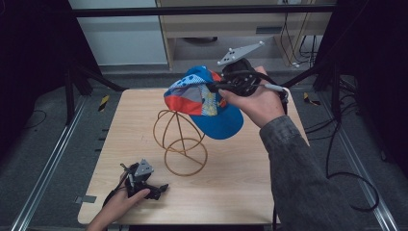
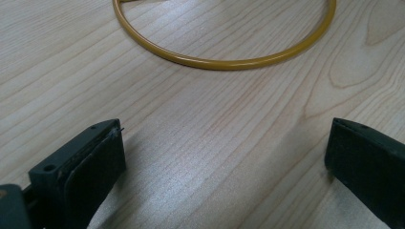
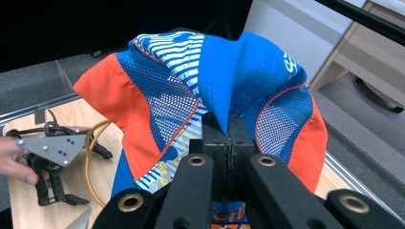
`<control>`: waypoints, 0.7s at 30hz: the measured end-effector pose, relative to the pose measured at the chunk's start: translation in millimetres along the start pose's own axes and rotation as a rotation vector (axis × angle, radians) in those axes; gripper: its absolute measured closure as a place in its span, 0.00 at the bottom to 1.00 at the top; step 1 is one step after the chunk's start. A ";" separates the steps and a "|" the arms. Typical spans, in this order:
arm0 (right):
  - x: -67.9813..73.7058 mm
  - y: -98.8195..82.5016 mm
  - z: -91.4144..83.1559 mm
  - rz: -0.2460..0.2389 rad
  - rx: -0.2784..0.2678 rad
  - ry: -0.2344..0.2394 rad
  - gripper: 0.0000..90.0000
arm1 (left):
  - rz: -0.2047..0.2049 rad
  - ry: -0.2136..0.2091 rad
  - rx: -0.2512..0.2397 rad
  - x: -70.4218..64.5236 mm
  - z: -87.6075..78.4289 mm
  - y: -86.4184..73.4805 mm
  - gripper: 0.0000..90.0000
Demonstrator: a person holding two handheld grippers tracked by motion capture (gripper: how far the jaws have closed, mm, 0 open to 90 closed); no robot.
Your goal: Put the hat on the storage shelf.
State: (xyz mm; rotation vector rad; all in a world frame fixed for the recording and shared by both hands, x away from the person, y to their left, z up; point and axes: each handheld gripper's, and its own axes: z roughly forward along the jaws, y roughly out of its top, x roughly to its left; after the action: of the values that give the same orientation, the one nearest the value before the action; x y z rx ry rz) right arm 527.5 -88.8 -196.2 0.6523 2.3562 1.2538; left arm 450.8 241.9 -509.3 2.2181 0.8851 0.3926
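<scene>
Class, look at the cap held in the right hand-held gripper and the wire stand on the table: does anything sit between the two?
Nothing visible does. The right hand-held gripper is shut on the cap, which hangs just above and beside the wire stand. The left hand-held gripper rests open on the table, nearer the person, clear of that path.

Light wood desk (image 1: 240,192), two items on it.
Yellow wire cap stand (image 1: 180,139) sits mid-desk, its ring base flat on the wood. Left hand-held gripper (image 1: 161,188) rests on the near-left corner, jaws apart, just short of the ring.
</scene>
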 end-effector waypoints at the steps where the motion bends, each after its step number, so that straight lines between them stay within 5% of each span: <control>1: 0.7 2.1 2.7 -0.002 0.004 0.002 1.00 | 0.000 0.000 0.000 0.0 0.0 0.0 0.00; 21: 24.1 36.8 51.3 -0.076 0.066 0.061 1.00 | 0.000 0.002 0.000 0.0 0.1 0.2 0.00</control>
State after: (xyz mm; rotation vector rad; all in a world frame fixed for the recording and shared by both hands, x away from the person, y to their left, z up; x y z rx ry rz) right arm 543.4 -23.1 -194.9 0.5464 2.4568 1.1841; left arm 450.9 241.8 -509.2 2.2180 0.8857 0.3953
